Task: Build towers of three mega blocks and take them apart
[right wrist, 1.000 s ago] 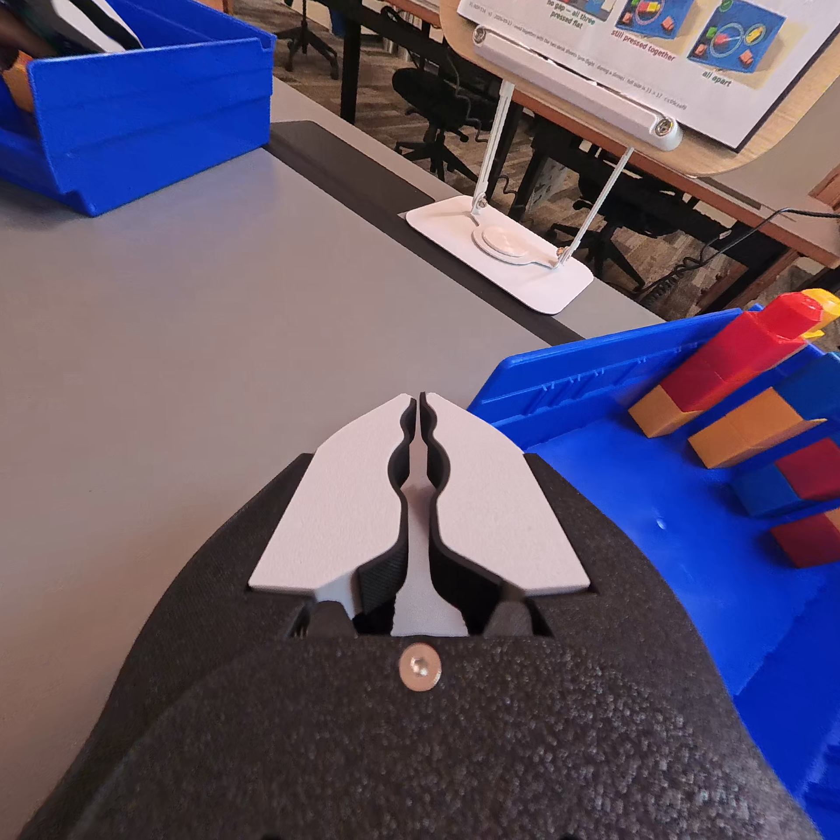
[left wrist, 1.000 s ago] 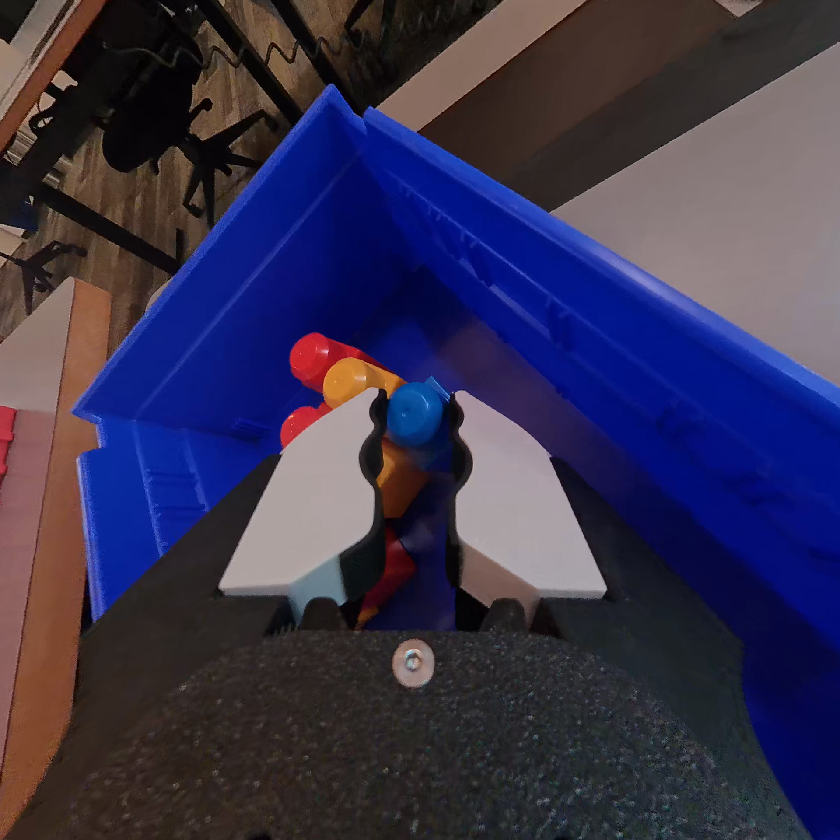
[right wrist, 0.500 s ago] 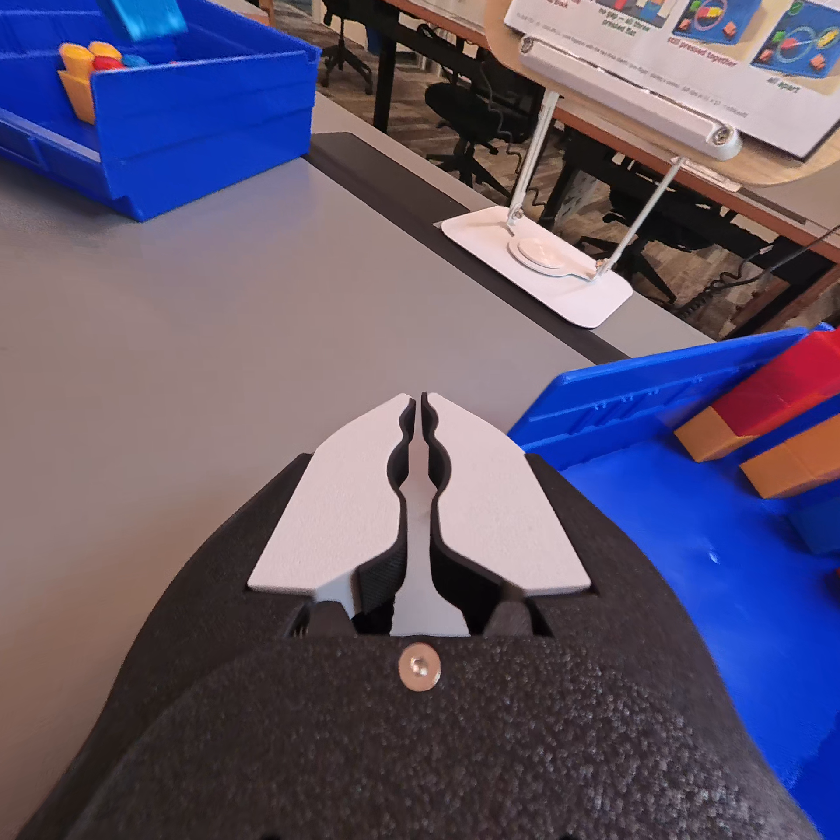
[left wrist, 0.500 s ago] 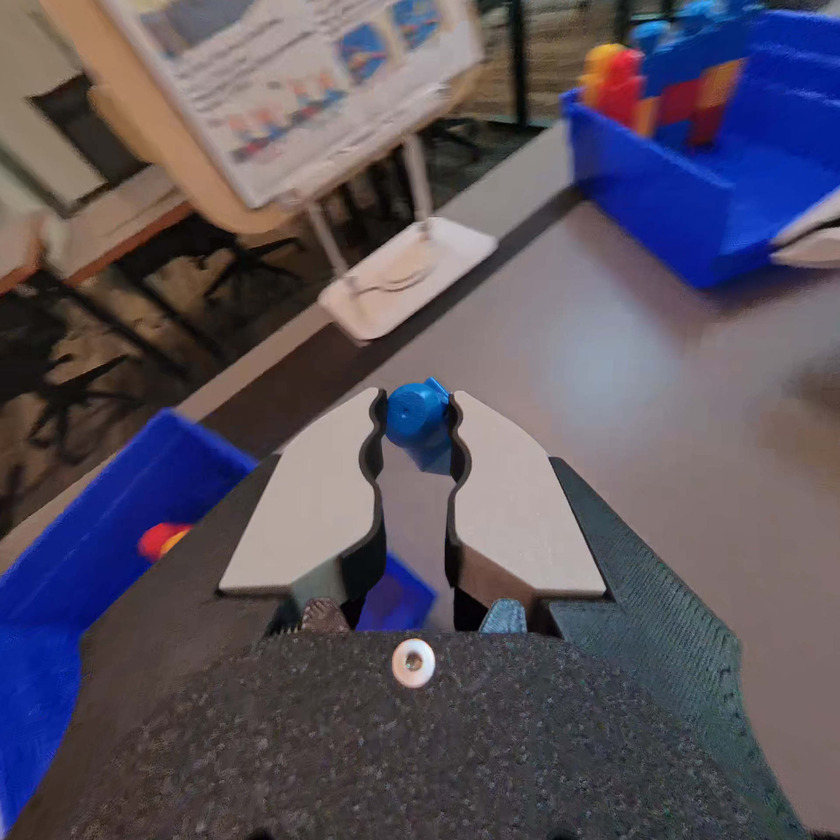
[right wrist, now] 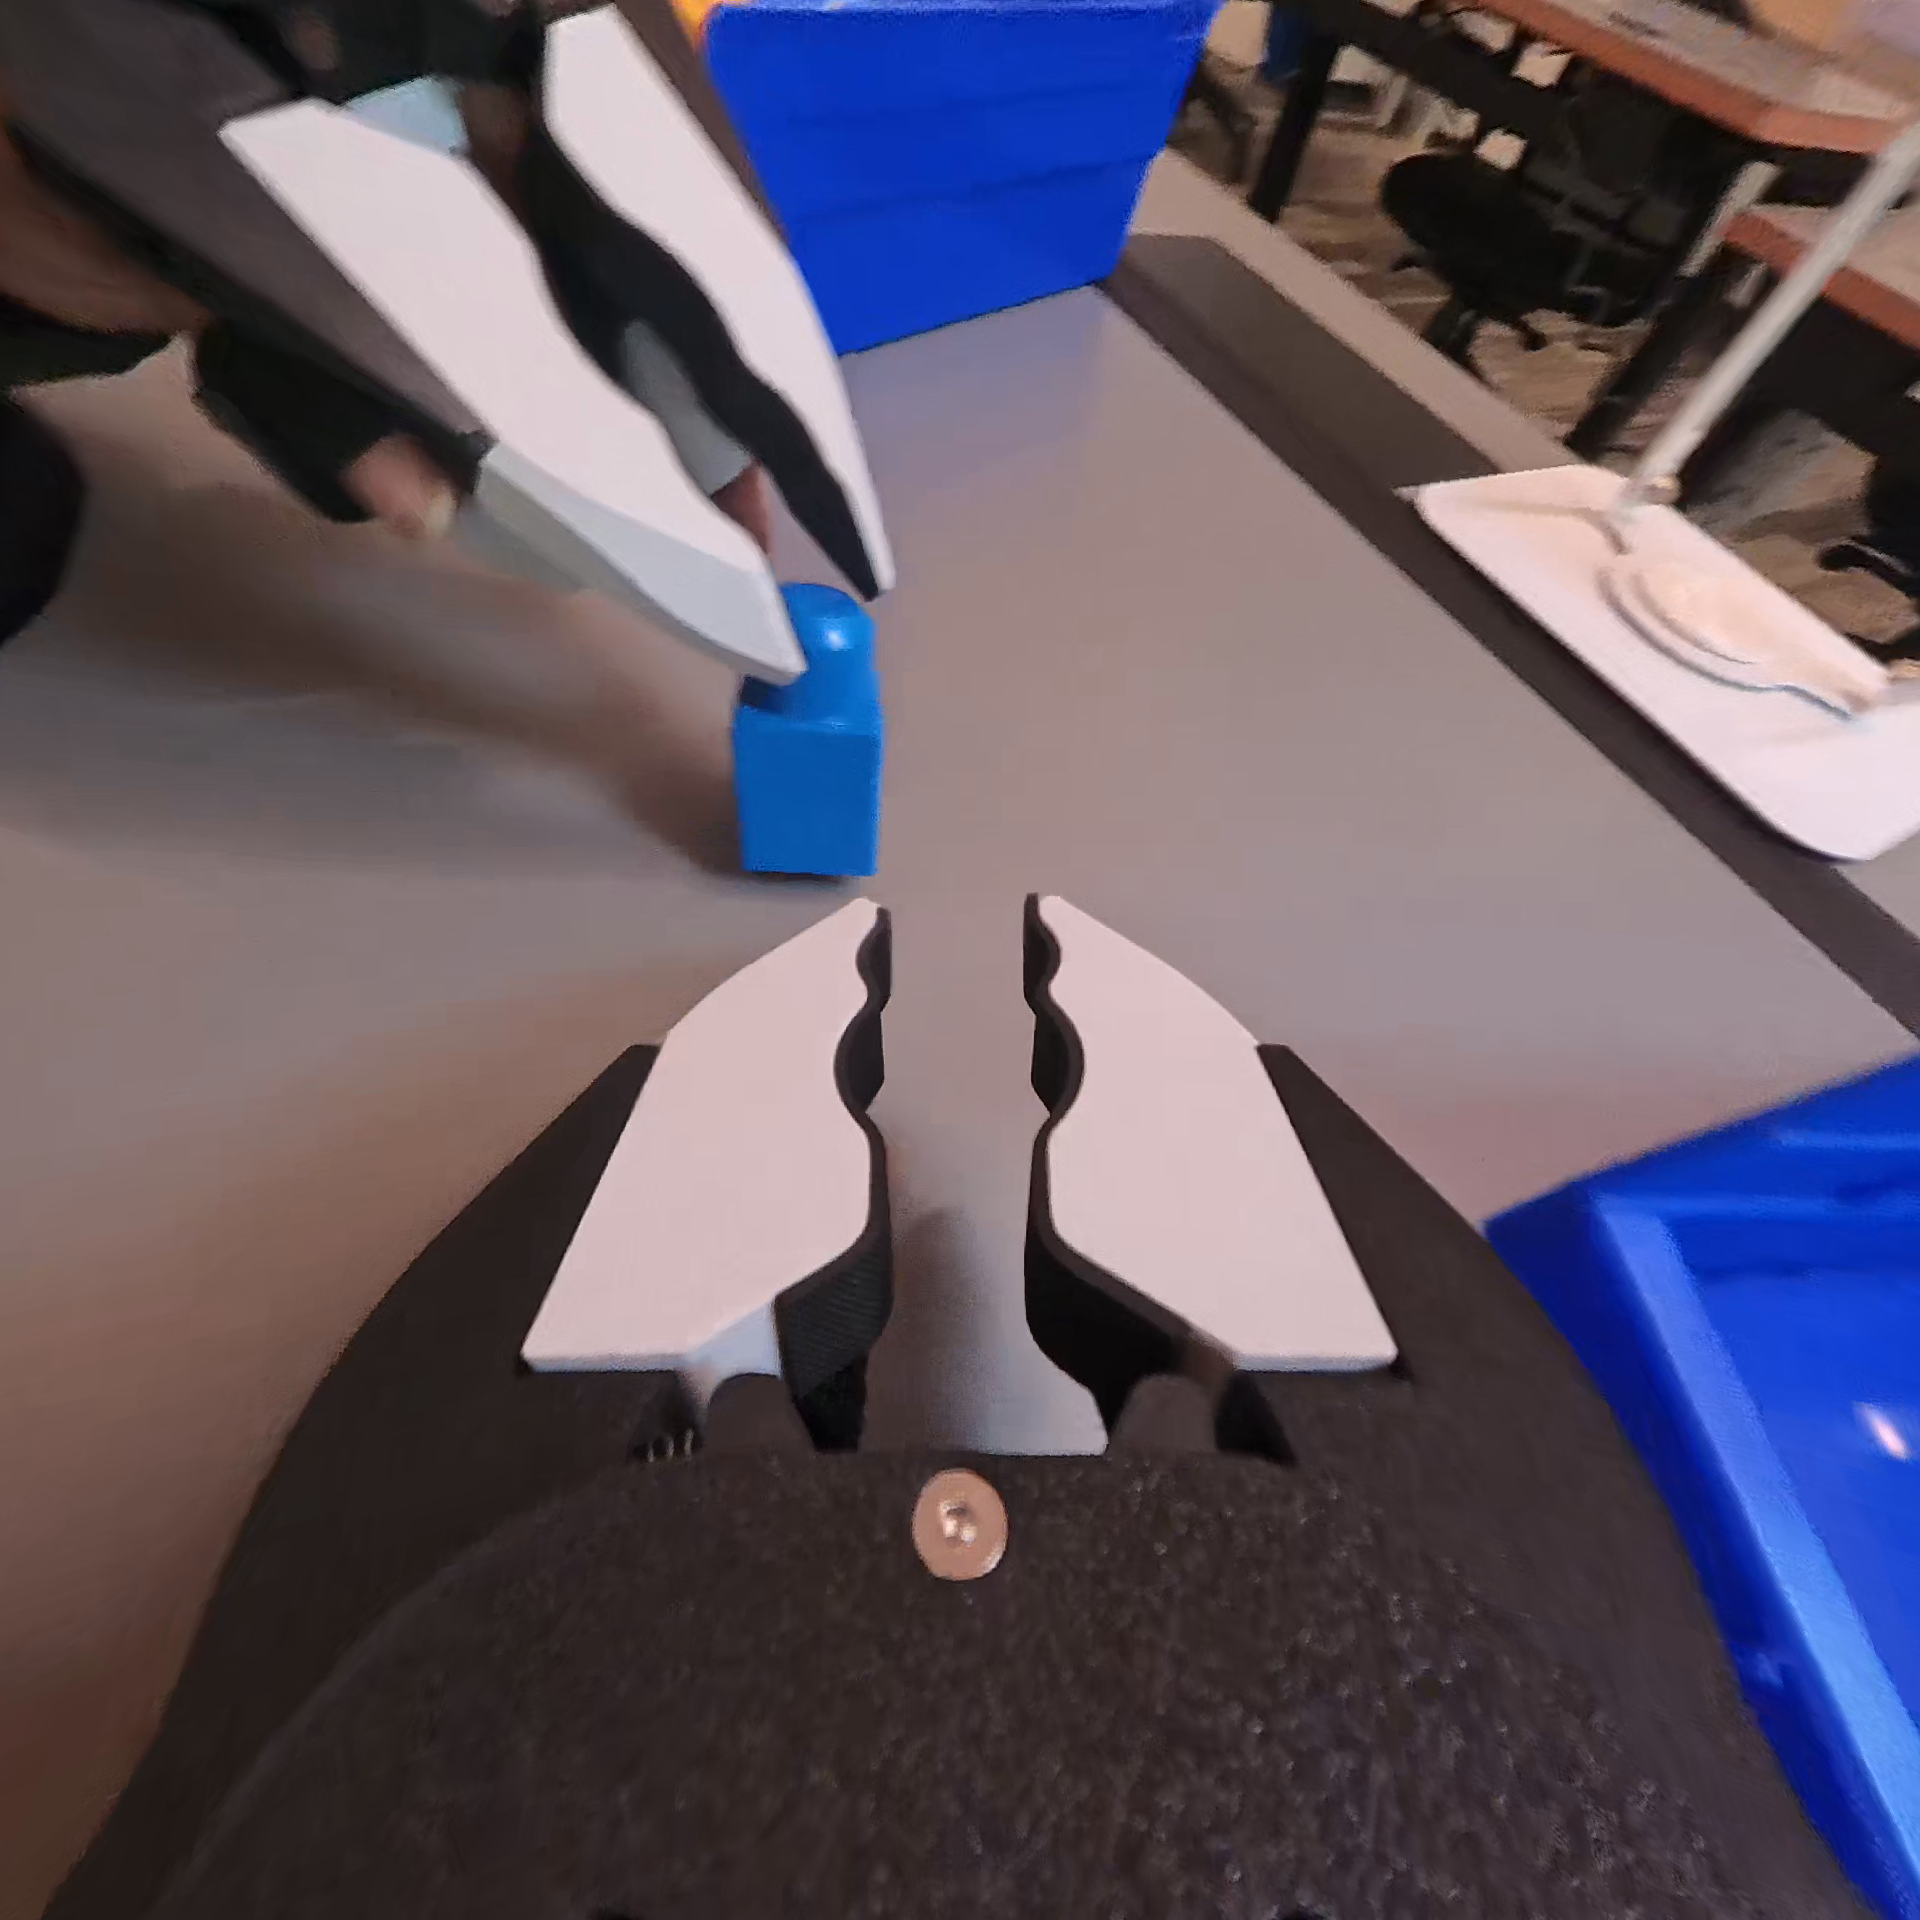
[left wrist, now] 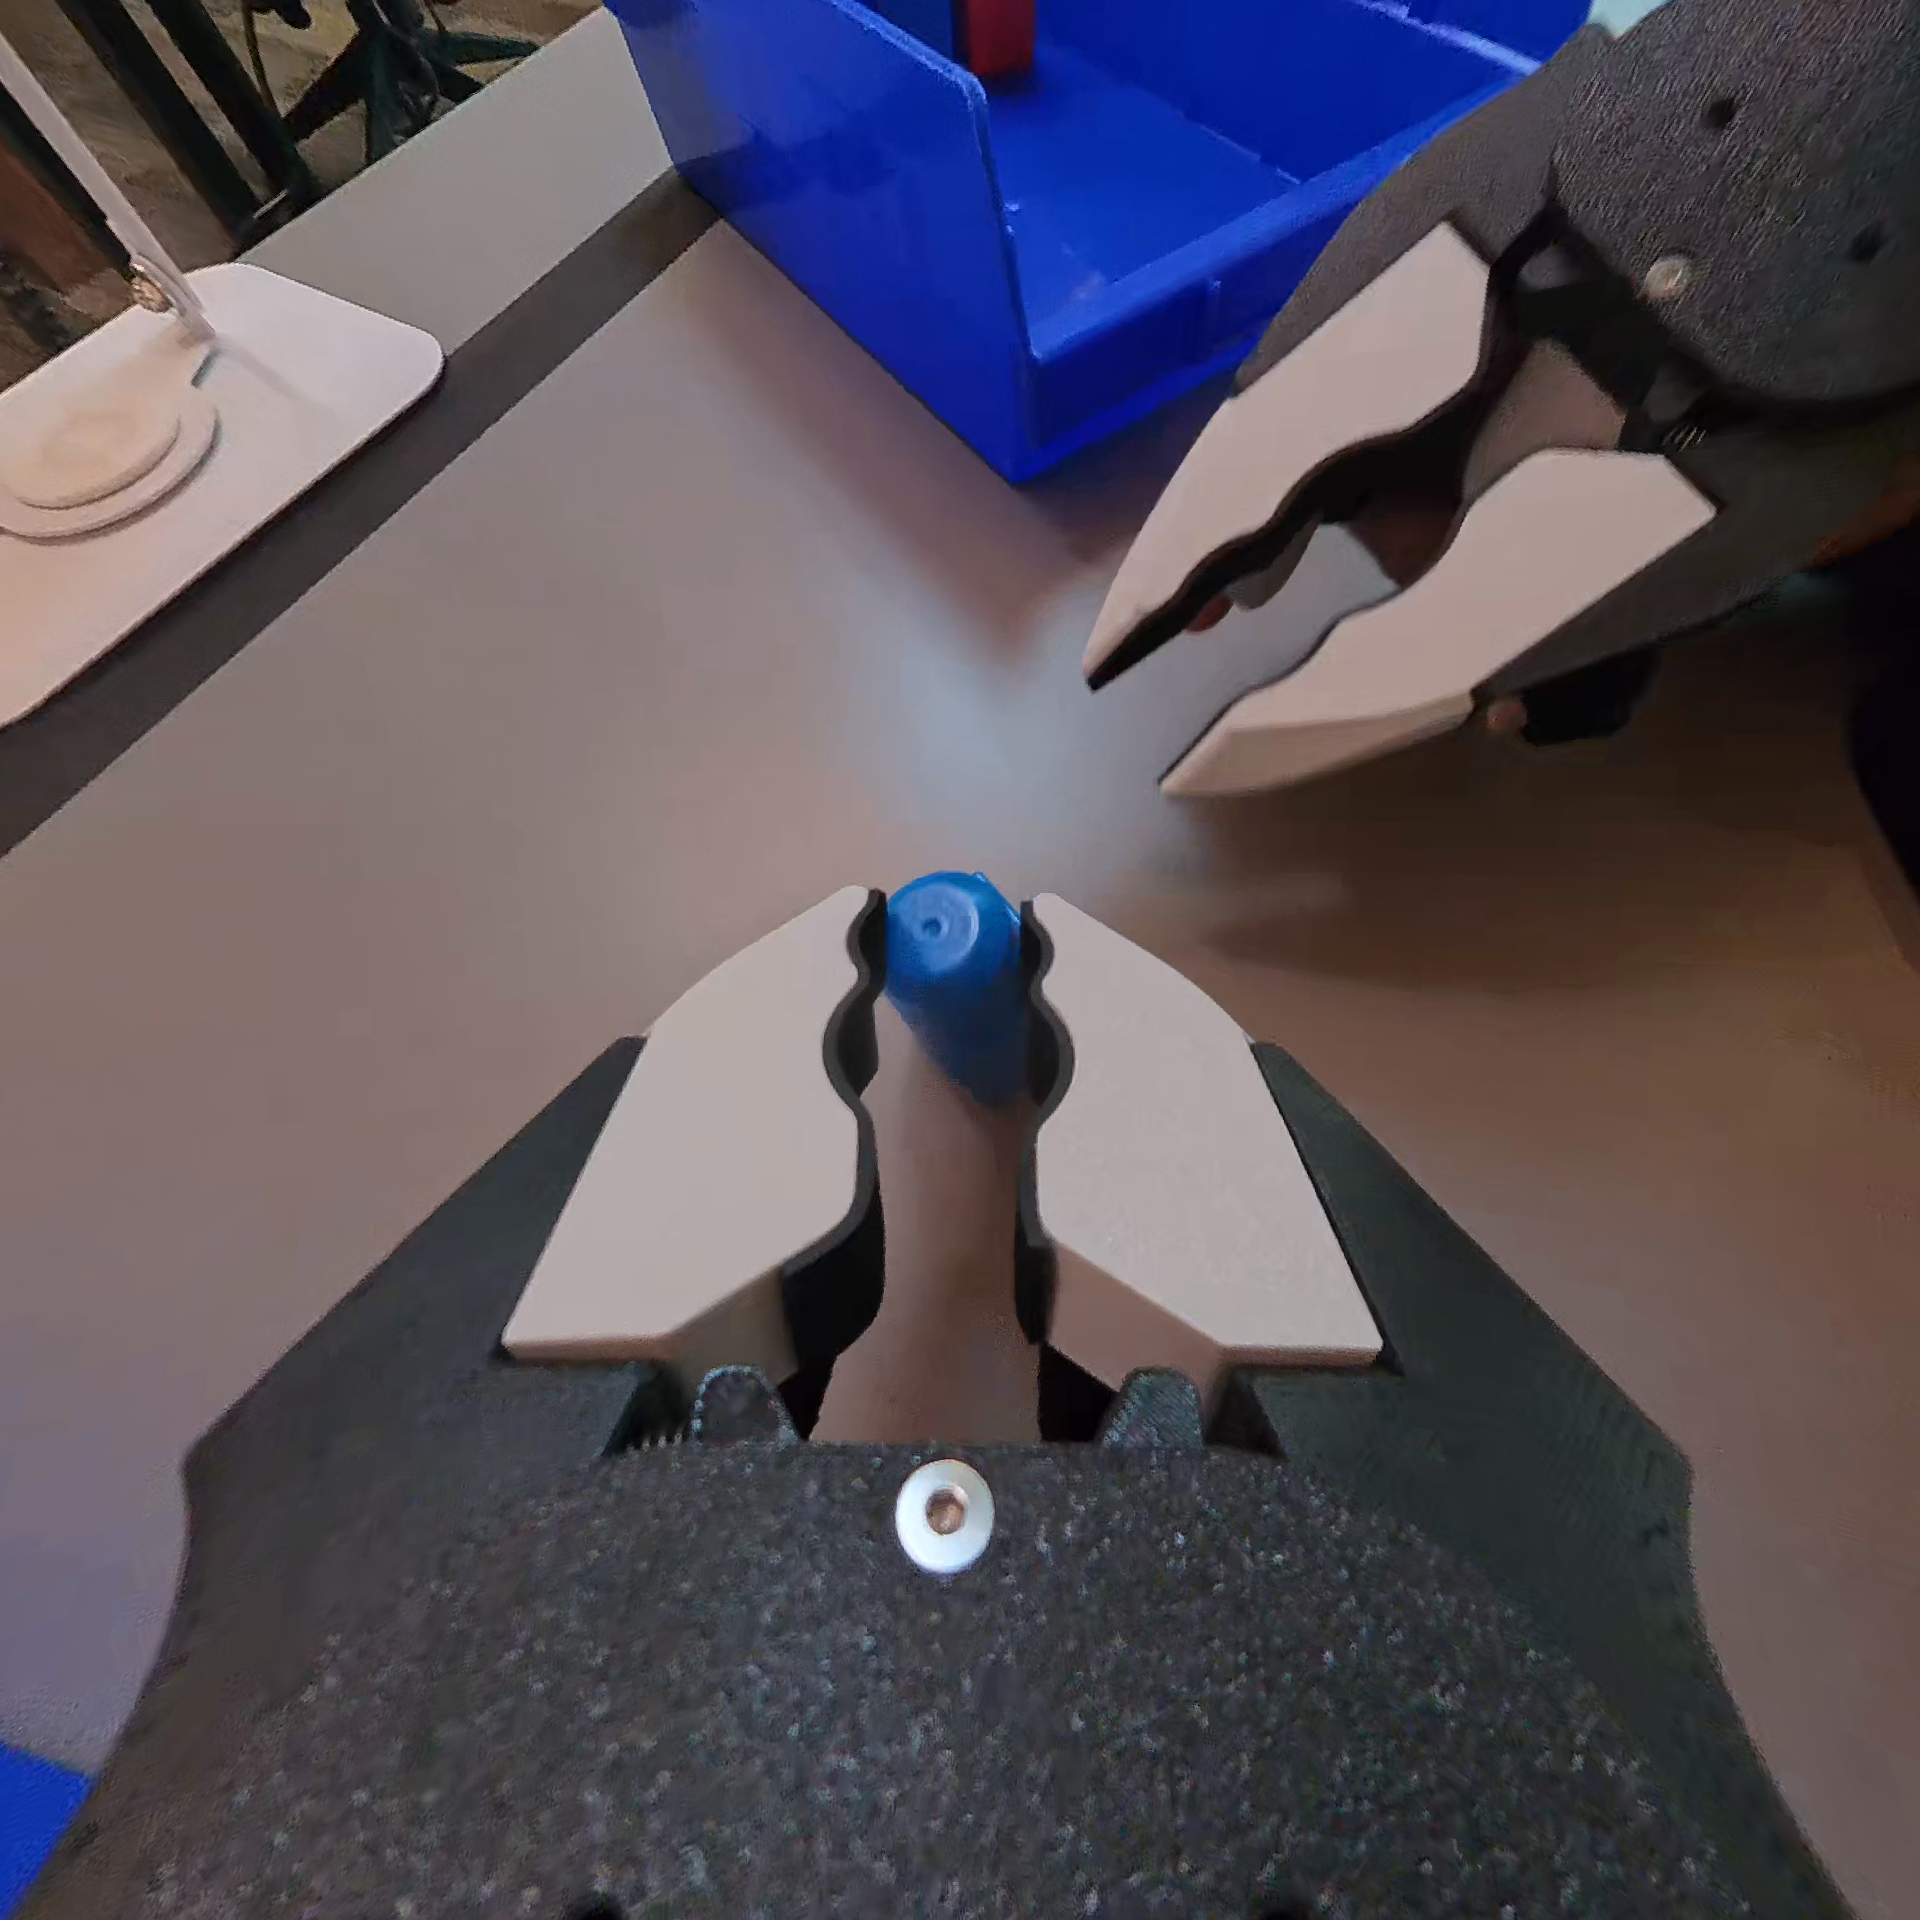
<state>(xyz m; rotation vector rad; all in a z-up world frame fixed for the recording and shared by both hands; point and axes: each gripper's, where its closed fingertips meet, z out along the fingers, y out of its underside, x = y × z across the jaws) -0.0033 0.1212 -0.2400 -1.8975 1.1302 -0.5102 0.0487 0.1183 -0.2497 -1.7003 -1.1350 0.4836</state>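
Note:
My left gripper point(left wrist: 948, 914) is shut on the round stud of a blue mega block point(left wrist: 951, 982). In the right wrist view the left gripper point(right wrist: 831, 613) comes in from the upper left, and the blue block point(right wrist: 808, 769) stands upright with its base at or just above the grey table point(right wrist: 1143, 727). My right gripper point(right wrist: 954, 909) is open and empty, just in front of the block. It also shows in the left wrist view point(left wrist: 1127, 727) at the right, with its jaws apart.
A blue bin point(left wrist: 935, 239) stands at the back right in the left wrist view, with a red block point(left wrist: 997, 36) inside. Another blue bin point(right wrist: 935, 156) stands behind the block and one point(right wrist: 1714, 1351) at the right. A white stand base point(right wrist: 1683, 644) sits at the table's far edge. Tip to tip, the grippers are about 6 cm apart.
My left gripper has carried the blue block out of the bin and down to the middle of the table. My right gripper has opened and swung left toward the block.

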